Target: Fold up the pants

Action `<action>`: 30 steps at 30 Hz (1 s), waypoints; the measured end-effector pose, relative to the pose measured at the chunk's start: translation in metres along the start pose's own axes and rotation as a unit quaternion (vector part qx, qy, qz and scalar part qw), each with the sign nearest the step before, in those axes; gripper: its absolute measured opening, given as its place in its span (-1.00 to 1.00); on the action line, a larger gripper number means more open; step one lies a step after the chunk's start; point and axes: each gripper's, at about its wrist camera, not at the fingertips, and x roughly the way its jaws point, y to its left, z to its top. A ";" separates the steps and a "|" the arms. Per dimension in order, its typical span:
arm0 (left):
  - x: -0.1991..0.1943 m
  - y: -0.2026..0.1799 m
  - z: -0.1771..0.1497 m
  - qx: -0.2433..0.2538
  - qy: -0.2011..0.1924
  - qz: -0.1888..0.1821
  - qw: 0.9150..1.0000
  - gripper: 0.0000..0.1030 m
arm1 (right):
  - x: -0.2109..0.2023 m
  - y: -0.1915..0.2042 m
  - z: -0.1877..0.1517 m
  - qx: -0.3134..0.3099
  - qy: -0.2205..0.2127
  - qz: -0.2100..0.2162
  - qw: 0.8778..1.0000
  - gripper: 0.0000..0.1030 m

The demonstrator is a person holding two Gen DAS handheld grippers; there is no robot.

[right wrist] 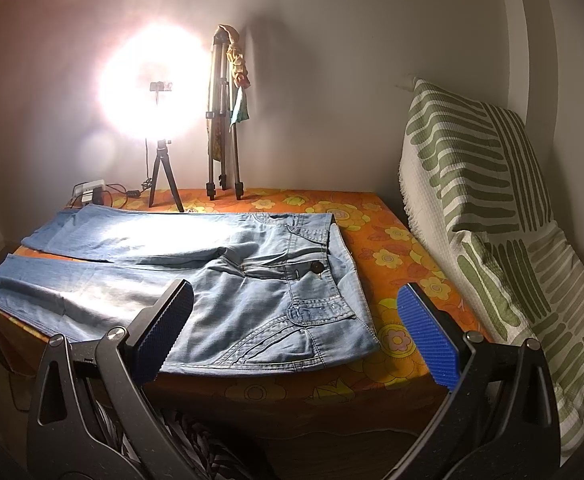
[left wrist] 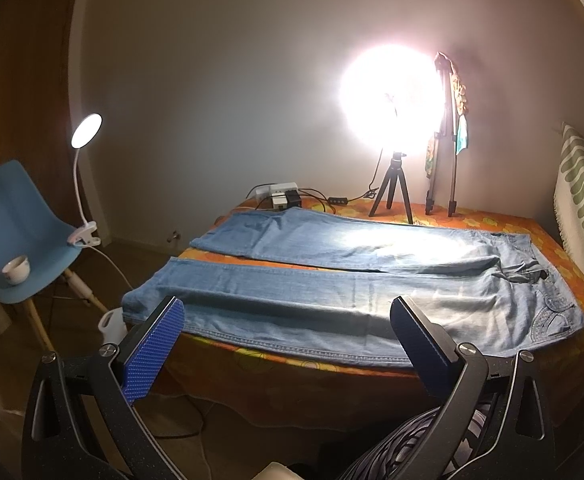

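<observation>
Jeans (right wrist: pixel 196 268) flat on table (right wrist: pixel 404 248), fingers (left wrist: pixel 154 348) apart

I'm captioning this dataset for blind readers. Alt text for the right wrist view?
Light blue jeans lie flat and unfolded on a table with an orange floral tablecloth, waistband right. The open right gripper hovers at the near edge; a ring light glares behind.

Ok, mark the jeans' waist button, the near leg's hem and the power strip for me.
waist button (right wrist: pixel 316 267), right wrist view, centre of the dark button.
near leg's hem (left wrist: pixel 148 294), left wrist view, cuff end of the nearer leg.
power strip (left wrist: pixel 277 189), left wrist view, white top face.
</observation>
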 end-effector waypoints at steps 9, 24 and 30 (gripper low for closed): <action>-0.005 0.001 -0.001 0.000 -0.003 0.004 1.000 0.99 | -0.002 0.001 0.004 0.000 -0.002 0.002 1.000 1.00; -0.008 0.036 -0.008 -0.016 -0.002 0.000 1.000 0.99 | -0.026 -0.006 0.005 -0.012 -0.026 0.032 0.999 1.00; -0.012 0.069 0.002 -0.032 -0.002 0.016 0.999 0.96 | -0.031 -0.011 0.015 -0.020 -0.034 0.055 0.998 1.00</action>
